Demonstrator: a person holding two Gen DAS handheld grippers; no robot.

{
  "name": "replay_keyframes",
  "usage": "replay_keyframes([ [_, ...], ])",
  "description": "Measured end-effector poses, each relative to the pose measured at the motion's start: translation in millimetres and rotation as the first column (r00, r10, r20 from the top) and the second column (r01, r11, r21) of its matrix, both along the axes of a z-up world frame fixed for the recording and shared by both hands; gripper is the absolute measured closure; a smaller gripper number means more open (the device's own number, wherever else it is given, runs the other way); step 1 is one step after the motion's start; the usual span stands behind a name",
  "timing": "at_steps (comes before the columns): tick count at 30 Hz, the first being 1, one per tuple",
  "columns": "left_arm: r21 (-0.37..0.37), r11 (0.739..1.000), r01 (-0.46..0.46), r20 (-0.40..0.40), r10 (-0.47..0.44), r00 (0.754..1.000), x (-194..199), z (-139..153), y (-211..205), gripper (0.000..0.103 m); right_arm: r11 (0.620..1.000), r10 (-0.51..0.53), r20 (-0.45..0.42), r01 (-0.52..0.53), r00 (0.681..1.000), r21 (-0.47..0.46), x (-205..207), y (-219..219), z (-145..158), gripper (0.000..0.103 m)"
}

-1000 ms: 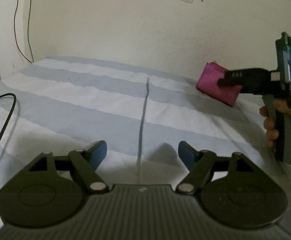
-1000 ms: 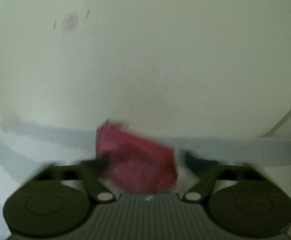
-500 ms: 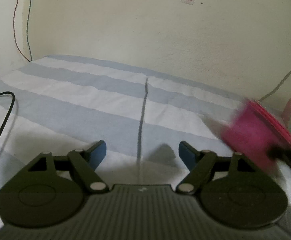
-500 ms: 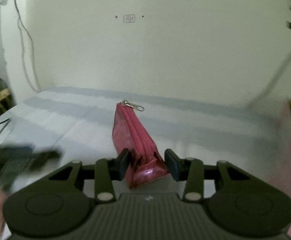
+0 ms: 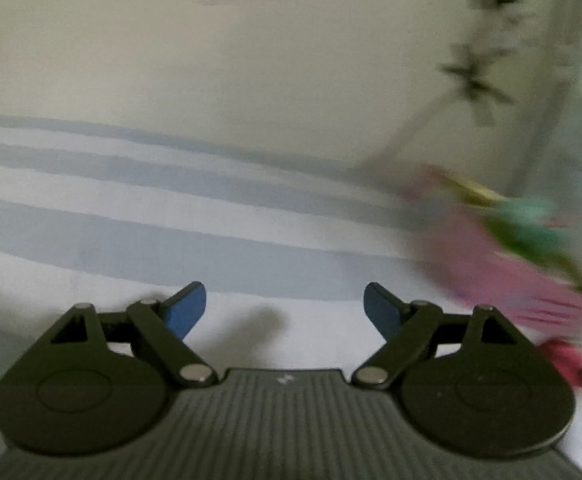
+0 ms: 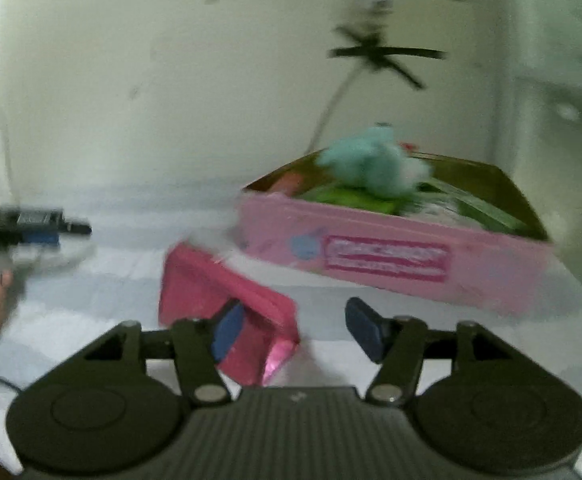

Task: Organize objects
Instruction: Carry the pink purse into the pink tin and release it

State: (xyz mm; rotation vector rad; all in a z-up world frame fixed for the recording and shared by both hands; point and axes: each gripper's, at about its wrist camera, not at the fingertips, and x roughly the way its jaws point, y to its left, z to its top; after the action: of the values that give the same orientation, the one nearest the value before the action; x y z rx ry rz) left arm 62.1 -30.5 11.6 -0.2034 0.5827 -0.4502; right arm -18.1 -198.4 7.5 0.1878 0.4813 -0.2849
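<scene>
Pink box point(image 5: 503, 264) smeared by blur, its label point(image 6: 387, 258) unreadable, contents indistinct

The pouch point(image 6: 219, 304) lies on the bed point(image 6: 91, 300), left of the box point(image 6: 391, 256) holding a plush toy point(image 6: 375, 160).

Left gripper point(image 5: 285, 308) opening, empty — blurred pink box point(image 5: 503, 264) at right.

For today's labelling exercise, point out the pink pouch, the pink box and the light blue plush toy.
pink pouch point(image 6: 211, 284), right wrist view, its broad side.
pink box point(image 6: 491, 264), right wrist view, its front wall.
light blue plush toy point(image 6: 371, 160), right wrist view, its fluffy body.
</scene>
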Motion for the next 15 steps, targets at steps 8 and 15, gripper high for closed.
replay_keyframes([
  [8, 0.104, 0.921, 0.374, 0.141, -0.386, 0.912, -53.3, 19.4, -78.3, 0.020, 0.999, 0.051, 0.011, -0.051, 0.999, 0.019, -16.3, 14.0, -21.5, 0.045],
  [15, 0.162, 0.861, 0.483, 0.037, -0.494, 0.869, -48.1, -3.2, -124.2, 0.036, 0.995, 0.096, 0.004, -0.096, 0.995, 0.033, 3.2, 16.2, -32.7, 0.053],
])
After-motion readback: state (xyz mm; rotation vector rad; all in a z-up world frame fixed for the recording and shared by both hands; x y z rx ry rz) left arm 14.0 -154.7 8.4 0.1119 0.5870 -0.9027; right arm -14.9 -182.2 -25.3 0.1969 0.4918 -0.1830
